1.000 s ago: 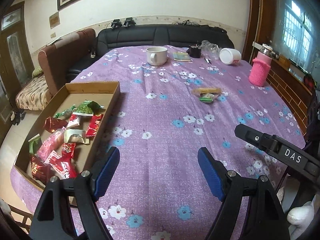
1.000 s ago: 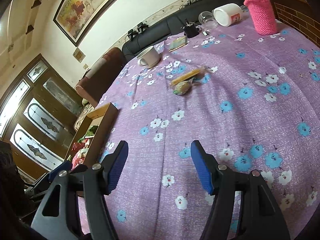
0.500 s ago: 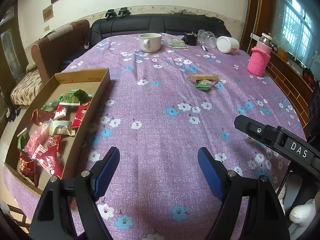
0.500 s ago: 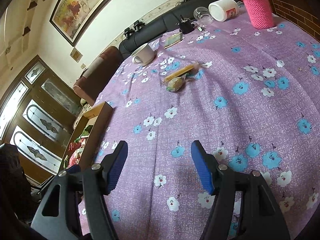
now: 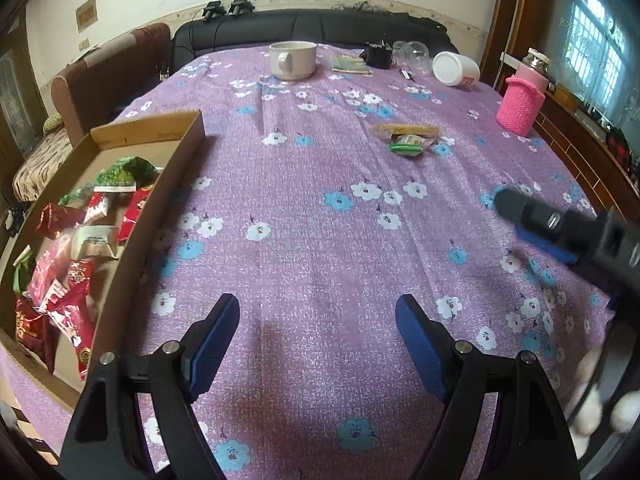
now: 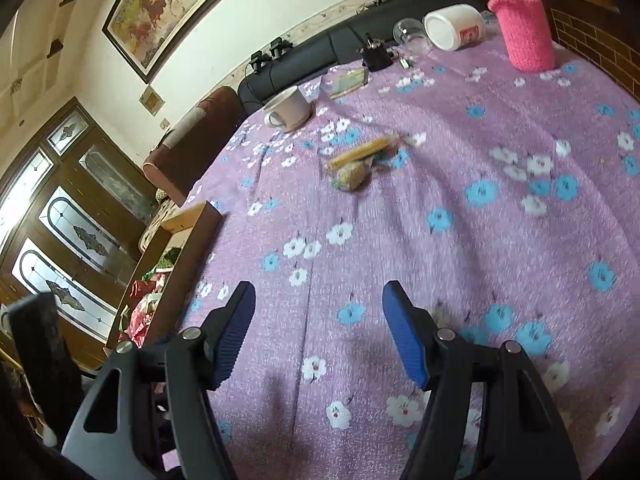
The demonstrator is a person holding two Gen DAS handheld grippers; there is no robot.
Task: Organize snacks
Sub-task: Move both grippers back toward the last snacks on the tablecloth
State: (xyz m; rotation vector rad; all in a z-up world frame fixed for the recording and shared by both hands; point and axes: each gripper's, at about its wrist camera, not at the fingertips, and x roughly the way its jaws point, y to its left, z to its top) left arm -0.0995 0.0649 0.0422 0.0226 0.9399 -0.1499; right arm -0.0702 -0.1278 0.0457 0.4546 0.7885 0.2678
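Both the left gripper (image 5: pixel 318 330) and the right gripper (image 6: pixel 318 320) gape wide, fingers empty. Green packet (image 5: pixel 408 146) touches the yellow bar (image 5: pixel 406 131); you risk pinching both or bunching the counter (image 5: pixel 320 208) cloth.

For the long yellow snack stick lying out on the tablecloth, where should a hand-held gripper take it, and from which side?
Probably at the middle of the yellow snack stick, coming down from above with the fingers across its narrow width. It lies flat on the tablecloth, long and thin. A green snack packet sits close along its near side, so the near finger has little room; the far side looks freer.
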